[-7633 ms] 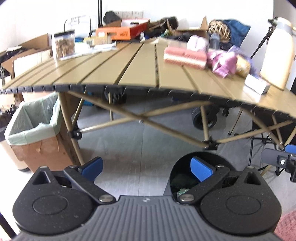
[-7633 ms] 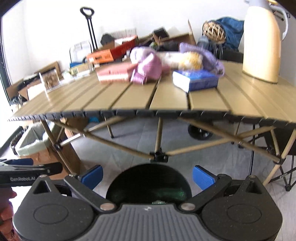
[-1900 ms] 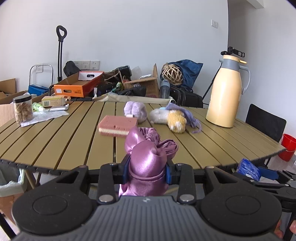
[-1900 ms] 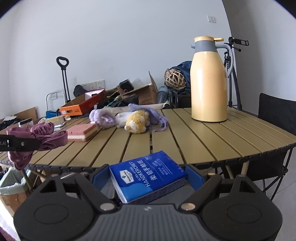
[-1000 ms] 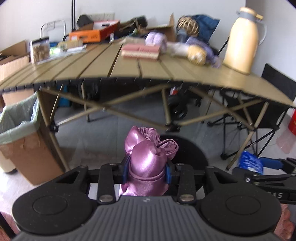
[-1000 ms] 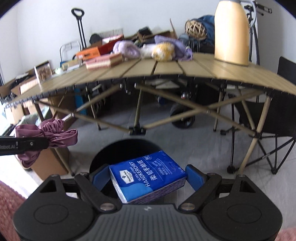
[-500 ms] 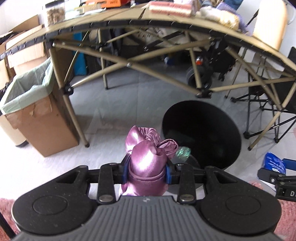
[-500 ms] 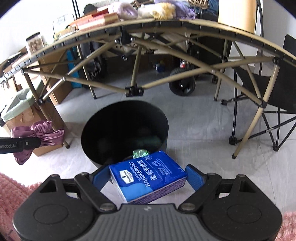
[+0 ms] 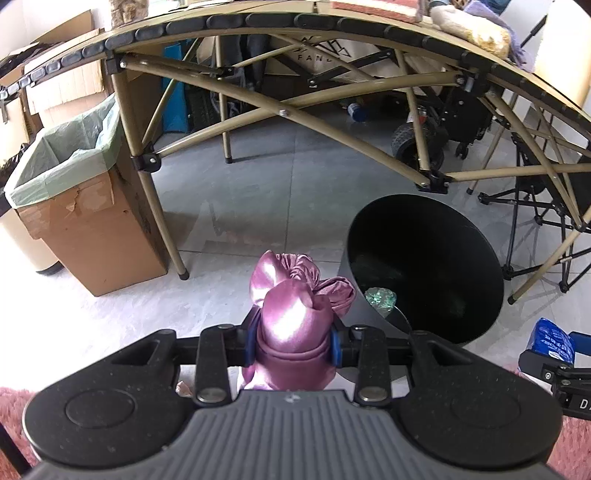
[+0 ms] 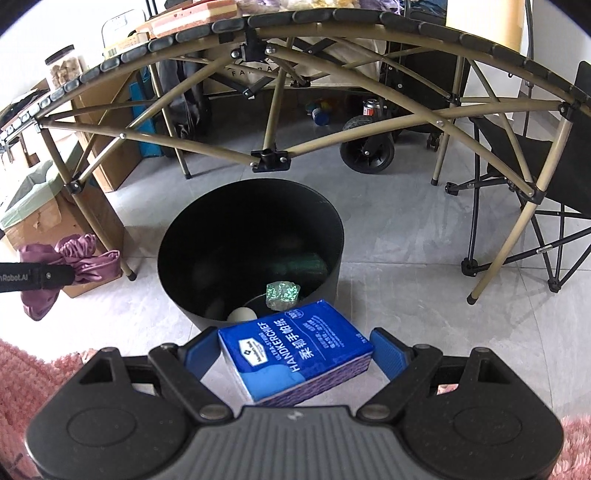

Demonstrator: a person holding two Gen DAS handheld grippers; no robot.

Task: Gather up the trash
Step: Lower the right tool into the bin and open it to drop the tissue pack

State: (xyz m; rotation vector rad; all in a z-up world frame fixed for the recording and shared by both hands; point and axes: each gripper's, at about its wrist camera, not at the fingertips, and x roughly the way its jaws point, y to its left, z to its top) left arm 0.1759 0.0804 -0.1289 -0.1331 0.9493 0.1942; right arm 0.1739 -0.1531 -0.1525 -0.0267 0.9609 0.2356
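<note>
My left gripper (image 9: 293, 338) is shut on a bunch of shiny purple satin cloth (image 9: 291, 314), held above the floor just left of the round black bin (image 9: 424, 236). My right gripper (image 10: 295, 354) is shut on a blue handkerchief pack (image 10: 295, 354), which hangs at the near rim of the same black bin (image 10: 251, 195). Inside the bin lie a green crumpled wrapper (image 10: 282, 293), a pale round object (image 10: 242, 314) and darker trash. The purple cloth (image 10: 85, 258) also shows at the left of the right wrist view, and the blue pack (image 9: 550, 339) at the right of the left wrist view.
A folding slat table (image 10: 332, 20) arches over the bin, its tan cross-braces (image 9: 332, 129) low in front. A cardboard box with a green liner (image 9: 70, 173) stands to the left. A black folding chair (image 10: 546, 177) is on the right, a cart wheel (image 10: 367, 153) behind. Pink rug (image 10: 22, 369) lies underfoot.
Both grippers have sunk and tipped further down towards the bin, which now looks larger and nearer. Both still hold their loads: the cloth in the left, the pack in the right.
</note>
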